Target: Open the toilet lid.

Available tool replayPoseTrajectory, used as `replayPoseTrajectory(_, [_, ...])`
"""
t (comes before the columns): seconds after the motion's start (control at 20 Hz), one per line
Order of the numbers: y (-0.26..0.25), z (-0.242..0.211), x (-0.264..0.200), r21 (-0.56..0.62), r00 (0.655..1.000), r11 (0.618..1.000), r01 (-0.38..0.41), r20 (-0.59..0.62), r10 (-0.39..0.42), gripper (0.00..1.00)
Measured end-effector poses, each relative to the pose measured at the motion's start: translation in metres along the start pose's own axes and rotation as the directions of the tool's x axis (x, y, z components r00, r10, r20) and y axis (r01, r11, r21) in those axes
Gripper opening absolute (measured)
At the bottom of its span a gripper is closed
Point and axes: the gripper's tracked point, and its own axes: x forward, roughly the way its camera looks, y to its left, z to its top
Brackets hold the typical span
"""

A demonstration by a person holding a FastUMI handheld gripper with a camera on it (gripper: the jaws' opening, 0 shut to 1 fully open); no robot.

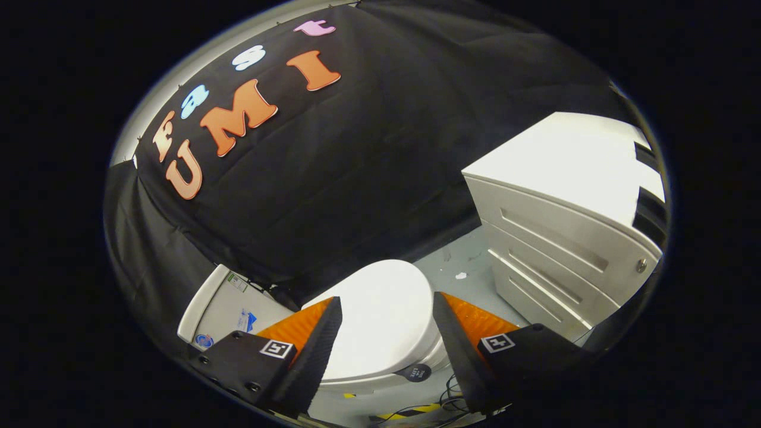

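We're in the approach step w/ the tool (386, 321) spread wide & empty, the closed toilet lid (380, 321) below between its fingers, tank (223, 309) at 9 o'clock, drawer cabinet (559, 249) at 2 o'clock; next we prob. drop to the lid's front rim & hook under.

White toilet lid (380, 315), closed flat

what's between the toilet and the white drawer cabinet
In the gripper view, bare grey floor separates the toilet lid from the drawer cabinet; the gripper hangs open above the lid.
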Motion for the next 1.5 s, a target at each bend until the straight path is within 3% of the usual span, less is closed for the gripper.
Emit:
replayPoseTrajectory(0.25, [-0.028, -0.052, 0.01, 0.063, 0.99, 0.998, 0.025, -0.138, -0.016, 0.99])
replayPoseTrajectory(0.75, [-0.068, -0.143, 0.019, 0.128, 0.93, 0.988, 0.084, -0.366, -0.032, 0.99])
replayPoseTrajectory(1.15, [-0.082, -0.189, 0.032, 0.233, 0.887, 0.968, 0.095, -0.462, 0.024, 0.97])
replayPoseTrajectory(1.4, [-0.07, -0.206, 0.039, 0.315, 0.854, 0.948, 0.051, -0.506, 0.123, 0.94])
replayPoseTrajectory(1.5, [-0.072, -0.21, 0.041, 0.33, 0.843, 0.942, 0.055, -0.521, 0.133, 0.87])
